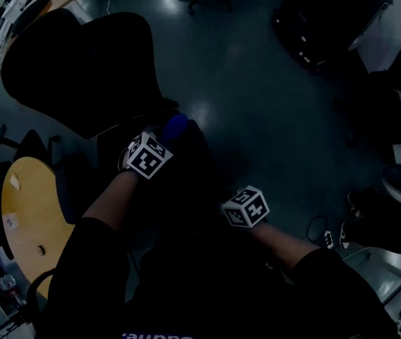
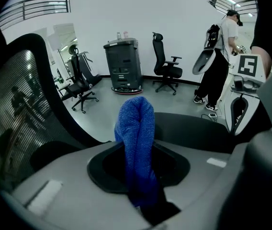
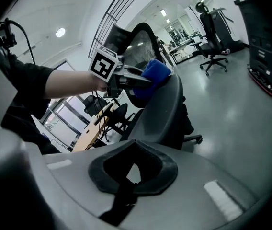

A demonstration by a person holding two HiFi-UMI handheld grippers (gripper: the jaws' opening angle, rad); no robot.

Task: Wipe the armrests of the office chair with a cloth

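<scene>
My left gripper (image 1: 165,136) is shut on a folded blue cloth (image 1: 175,126), which stands up between its jaws (image 2: 136,143). The cloth rests at the dark grey armrest (image 2: 198,128) of the office chair, whose mesh back (image 2: 23,109) rises at the left. In the right gripper view the cloth (image 3: 153,72) presses on top of the curved armrest pad (image 3: 162,109), held by the left gripper (image 3: 126,78). My right gripper (image 1: 243,202) hangs lower and to the right, away from the chair, shut with nothing in it (image 3: 126,195).
A round wooden table (image 1: 27,217) stands at the left. Other office chairs (image 2: 167,63) and a black cabinet (image 2: 123,63) stand across the grey floor. A person (image 2: 224,56) stands at the right. A power strip (image 1: 326,240) lies on the floor.
</scene>
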